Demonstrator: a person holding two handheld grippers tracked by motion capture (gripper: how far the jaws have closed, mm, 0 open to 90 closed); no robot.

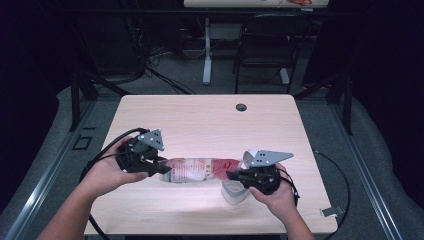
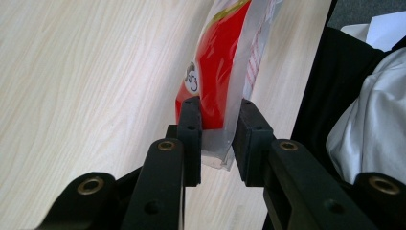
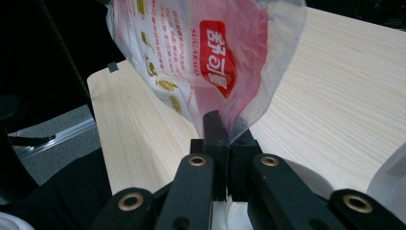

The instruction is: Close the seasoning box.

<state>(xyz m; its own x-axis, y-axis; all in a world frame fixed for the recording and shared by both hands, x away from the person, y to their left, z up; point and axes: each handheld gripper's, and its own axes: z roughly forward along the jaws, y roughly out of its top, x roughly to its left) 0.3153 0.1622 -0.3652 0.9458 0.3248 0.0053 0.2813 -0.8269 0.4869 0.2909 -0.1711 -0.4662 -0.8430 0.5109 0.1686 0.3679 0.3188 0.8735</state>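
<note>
A translucent plastic bag [image 1: 195,170] with red and white print hangs stretched sideways between my two grippers, just above the table's front half. In the left gripper view, my left gripper [image 2: 218,129] has its jaws against both sides of the bag's [image 2: 215,62] sealed clear end. In the high view the left gripper [image 1: 162,170] is at the bag's left end. My right gripper [image 3: 225,129] is shut tight on a thin edge of the bag [image 3: 191,48], with red lettering showing above the jaws. In the high view the right gripper [image 1: 230,175] is at the bag's right end.
A pale, see-through container [image 1: 234,192] stands on the wooden table [image 1: 200,120] just under the right gripper; its white rim [image 3: 388,177] shows in the right gripper view. A cable hole [image 1: 241,107] sits near the far edge. A dark chair [image 1: 265,45] stands beyond the table.
</note>
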